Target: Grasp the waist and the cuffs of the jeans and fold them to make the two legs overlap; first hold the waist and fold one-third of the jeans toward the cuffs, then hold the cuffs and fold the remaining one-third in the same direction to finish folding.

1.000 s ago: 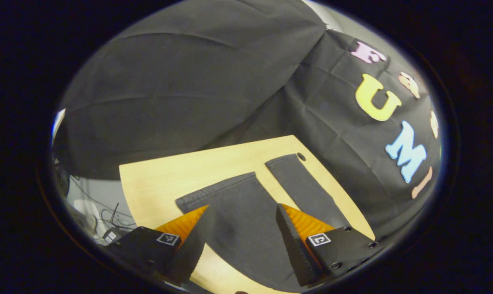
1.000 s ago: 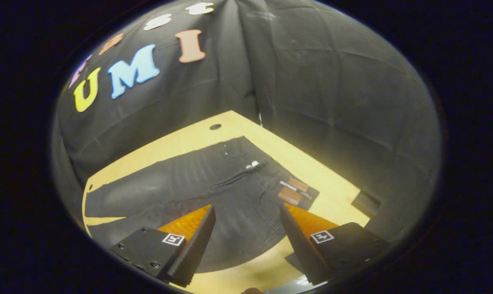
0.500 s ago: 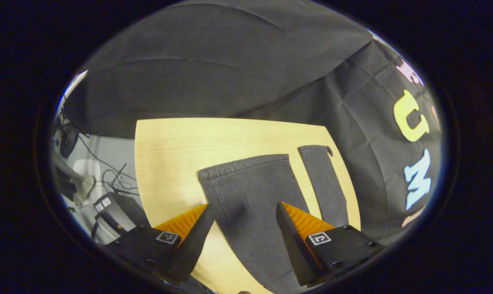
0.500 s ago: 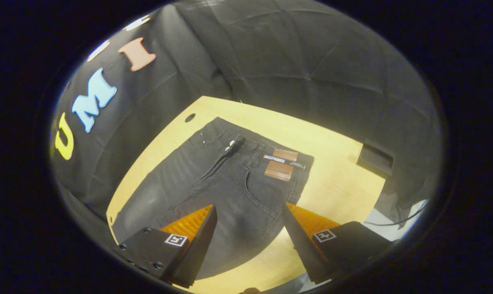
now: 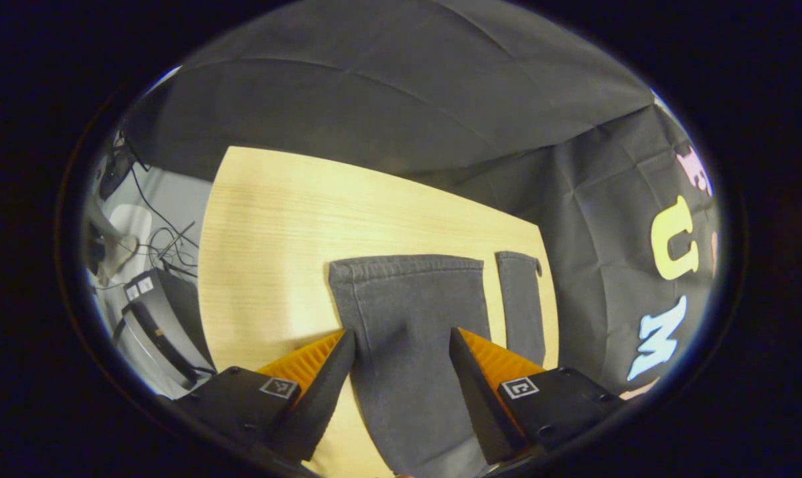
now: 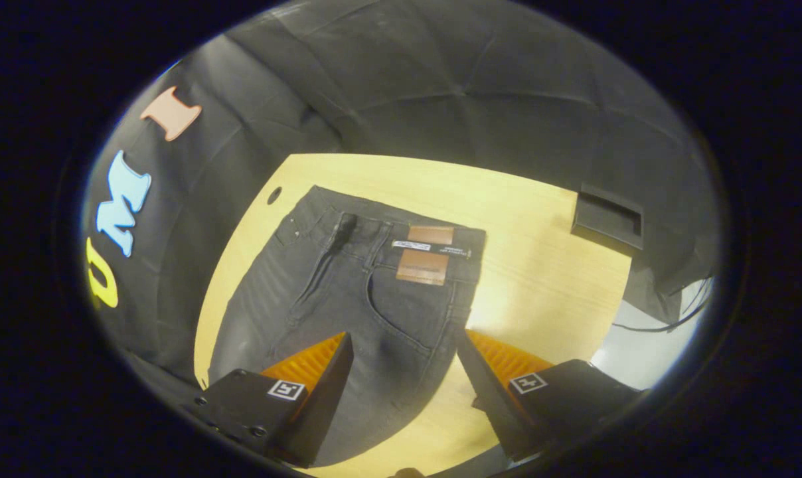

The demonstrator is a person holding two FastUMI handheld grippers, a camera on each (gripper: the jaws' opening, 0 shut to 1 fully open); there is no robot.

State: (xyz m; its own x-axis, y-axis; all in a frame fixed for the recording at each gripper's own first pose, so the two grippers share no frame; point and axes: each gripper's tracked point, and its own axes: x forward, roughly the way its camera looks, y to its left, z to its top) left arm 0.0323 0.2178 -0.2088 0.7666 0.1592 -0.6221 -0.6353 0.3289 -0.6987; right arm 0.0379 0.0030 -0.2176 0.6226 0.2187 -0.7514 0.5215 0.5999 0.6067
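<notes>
1. Both views have swung since a second ago: the left gripper (image 5: 401, 348) now looks squarely down a leg toward its cuff (image 5: 407, 267), and the right gripper (image 6: 404, 352) now faces the waist (image 6: 401, 229).
2. The jeans (image 6: 348, 299) lie flat on the surface (image 6: 534, 265), long axis along its length, waist toward one end edge, cuffs toward the other (legs side by side, a gap between them).
3. The far leg (image 5: 522, 302) runs along the surface's back edge, by the booth wall.
4. Both grippers are spread wide, above the denim, pinching nothing.
</notes>
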